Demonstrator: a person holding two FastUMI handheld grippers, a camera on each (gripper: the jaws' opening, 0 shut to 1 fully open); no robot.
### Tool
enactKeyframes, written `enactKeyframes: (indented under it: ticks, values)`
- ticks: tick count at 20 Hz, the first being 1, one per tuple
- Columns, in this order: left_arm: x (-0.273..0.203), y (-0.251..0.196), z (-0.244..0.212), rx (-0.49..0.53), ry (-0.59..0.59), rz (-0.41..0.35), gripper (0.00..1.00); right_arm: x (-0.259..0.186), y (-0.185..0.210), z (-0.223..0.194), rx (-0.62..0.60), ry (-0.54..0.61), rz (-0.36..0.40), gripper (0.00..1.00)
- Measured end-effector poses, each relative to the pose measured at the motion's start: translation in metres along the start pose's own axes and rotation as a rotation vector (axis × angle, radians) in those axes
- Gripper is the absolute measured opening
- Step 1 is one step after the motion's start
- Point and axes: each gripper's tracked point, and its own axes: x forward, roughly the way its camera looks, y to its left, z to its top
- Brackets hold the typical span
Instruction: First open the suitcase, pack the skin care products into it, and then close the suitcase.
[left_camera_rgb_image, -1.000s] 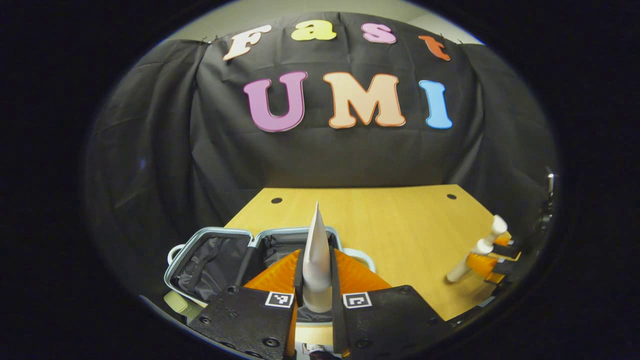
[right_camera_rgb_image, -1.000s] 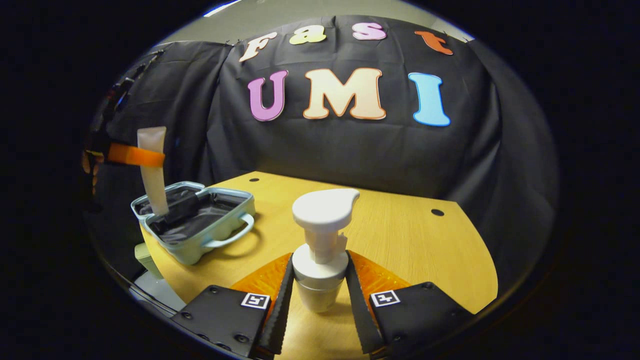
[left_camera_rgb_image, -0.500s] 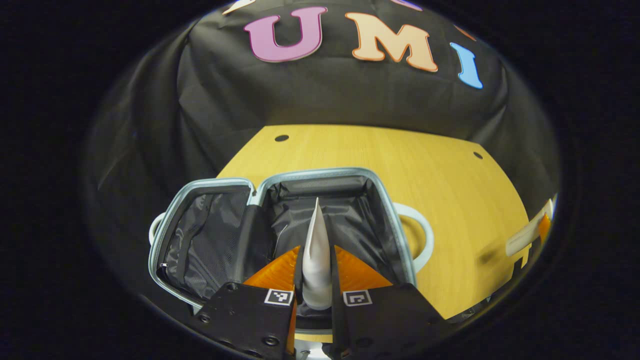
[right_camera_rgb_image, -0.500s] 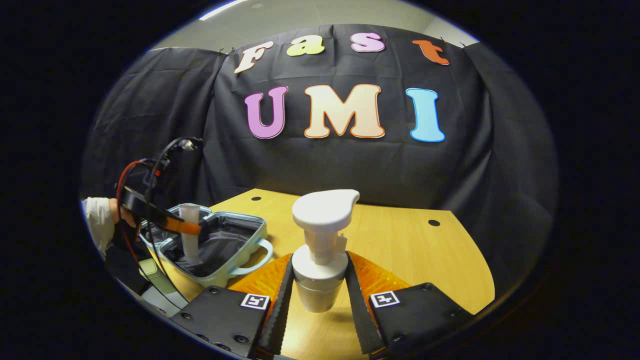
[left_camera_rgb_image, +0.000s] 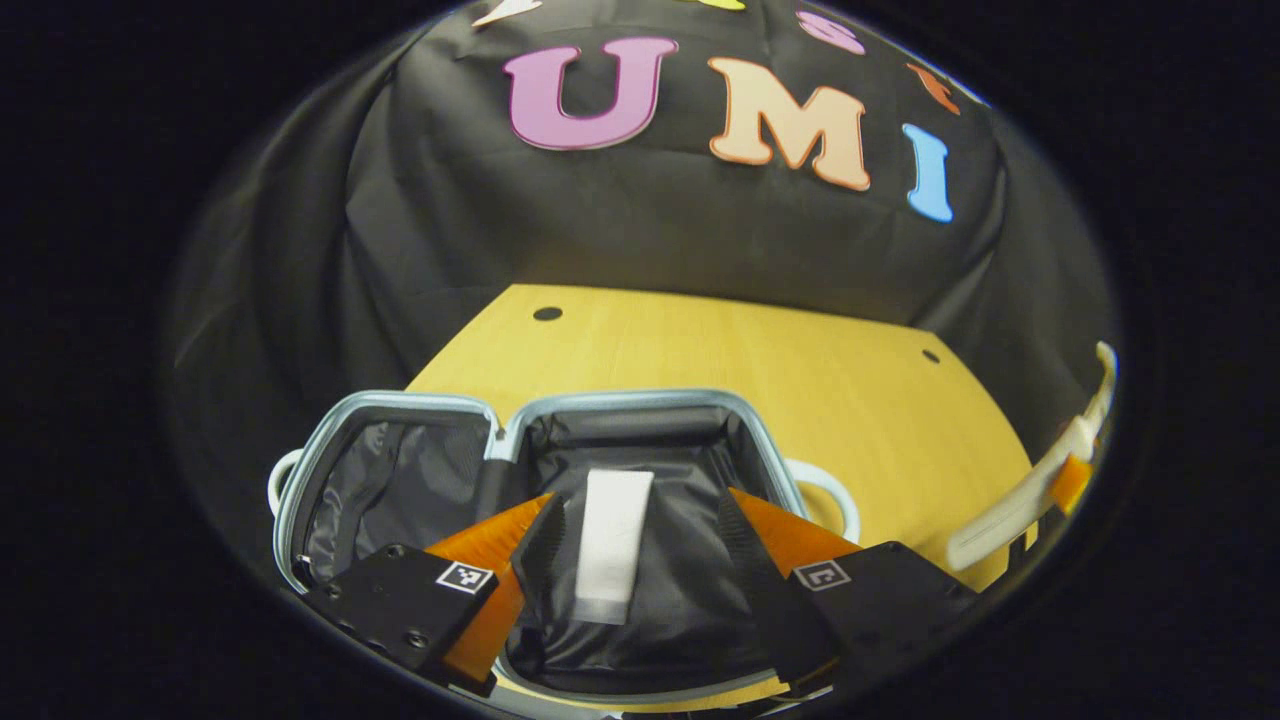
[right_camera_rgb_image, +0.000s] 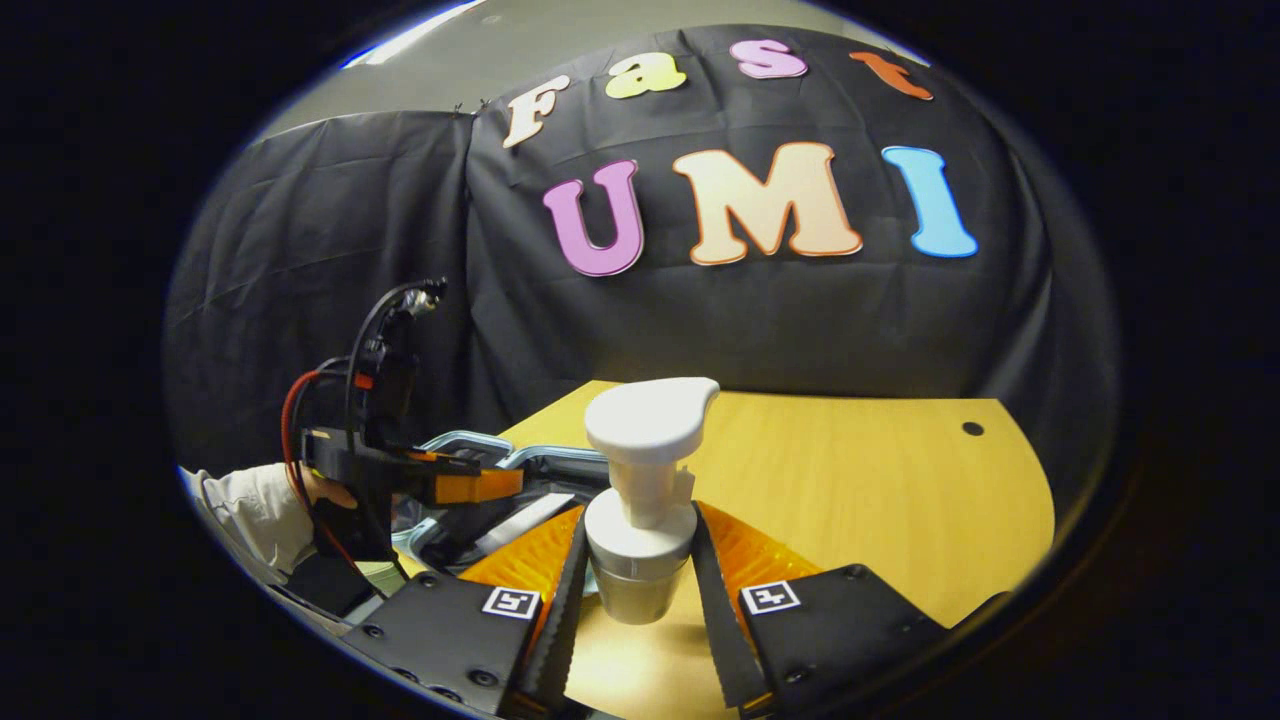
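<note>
Suitcase (left_camera_rgb_image: 640, 400) first: it lies open on your bench (left_camera_rgb_image: 800, 350), both dark-lined halves facing up, its pale blue rim and a looped handle at each outer side. Your left hand-held gripper (left_camera_rgb_image: 635, 545) hangs over the half nearer the bench's middle with its fingers spread well apart, gripping nothing. Between those fingers, the white tube (left_camera_rgb_image: 612, 545) lies flat on the lining of that half, clear of both fingers. Your right hand-held gripper (right_camera_rgb_image: 640, 585) is clamped on the white pump bottle (right_camera_rgb_image: 645, 500), both fingers pressing the bottle's body just under the collar, with the pump head upright and its spout pointing away from the suitcase. In the right gripper view, that bottle sits over the bench, just beside the suitcase (right_camera_rgb_image: 470, 445), and the left hand-held gripper (right_camera_rgb_image: 470, 485) shows over the suitcase with your sleeve (right_camera_rgb_image: 255, 505) behind it. In the left gripper view, the pump bottle (left_camera_rgb_image: 1030, 480) shows well apart from the suitcase, past the bench's far side edge.
</note>
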Motion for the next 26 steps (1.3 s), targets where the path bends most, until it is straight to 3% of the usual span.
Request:
enactKeyframes:
  ticks: [6,12,13,14,16,21,26]
  values:
    - [-0.040,0.090,0.027,-0.022,-0.087,0.080,0.93,0.058,0.075,-0.023,0.017,0.102,0.088,0.59]
    - [-0.076,0.208,0.024,-0.074,-0.088,0.188,0.95,0.096,0.108,-0.034,0.018,0.129,0.027,0.58]
    - [-0.078,0.224,0.022,-0.085,-0.085,0.202,0.95,0.098,0.114,-0.032,0.015,0.123,0.019,0.67]
    - [-0.081,0.239,0.018,-0.095,-0.081,0.217,0.95,0.102,0.119,-0.031,0.011,0.121,0.016,0.83]
    - [-0.085,0.267,0.013,-0.118,-0.074,0.243,0.95,0.111,0.124,-0.027,0.002,0.114,-0.005,0.99]
    - [-0.086,0.325,-0.001,-0.161,-0.043,0.297,0.95,0.128,0.124,-0.011,-0.086,0.061,-0.083,0.98]
    - [-0.080,0.344,-0.008,-0.166,-0.028,0.316,0.95,0.145,0.121,0.018,-0.130,0.004,-0.112,0.98]
